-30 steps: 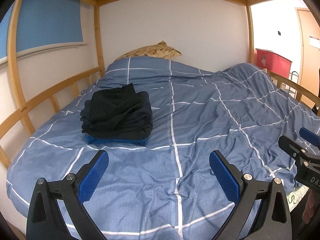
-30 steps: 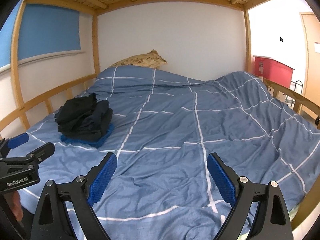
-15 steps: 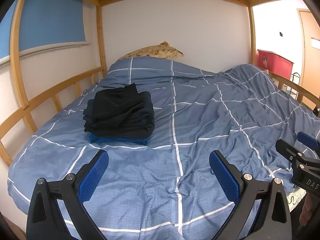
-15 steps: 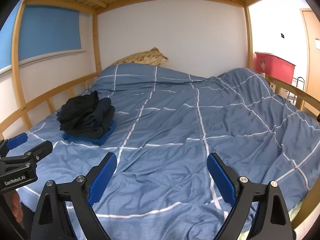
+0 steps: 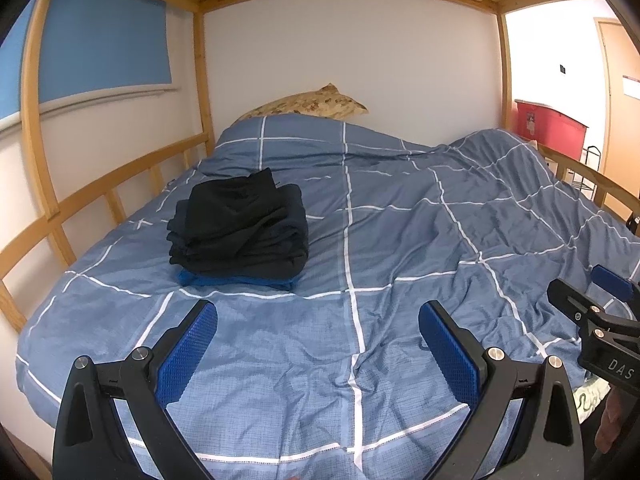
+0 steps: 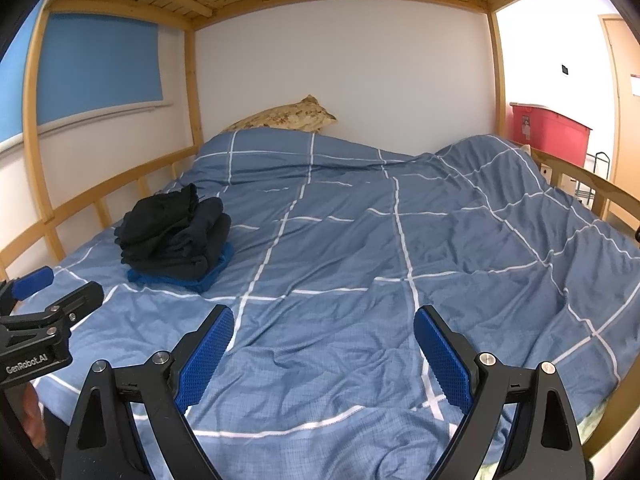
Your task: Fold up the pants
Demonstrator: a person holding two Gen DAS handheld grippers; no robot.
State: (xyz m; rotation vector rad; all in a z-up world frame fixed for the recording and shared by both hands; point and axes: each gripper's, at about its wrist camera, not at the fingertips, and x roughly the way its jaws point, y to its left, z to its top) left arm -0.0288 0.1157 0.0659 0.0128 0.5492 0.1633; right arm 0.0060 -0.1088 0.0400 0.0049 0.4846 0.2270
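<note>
On blue checked duvet [image 5: 400, 240]: folded dark pants [image 5: 240, 228], stacked. Left gripper [image 5: 318, 344] and right gripper [image 6: 324, 344] both wide, empty, well apart from stack.

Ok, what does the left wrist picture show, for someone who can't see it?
The open left gripper hovers empty over a blue checked duvet, with a stack of folded dark pants lying ahead on the left.

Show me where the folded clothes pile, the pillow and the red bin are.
folded clothes pile [image 5: 240, 228]: left wrist view, on the black top garment.
pillow [image 6: 284, 118]: right wrist view, on its patterned middle.
red bin [image 6: 550, 130]: right wrist view, on its front wall.
</note>
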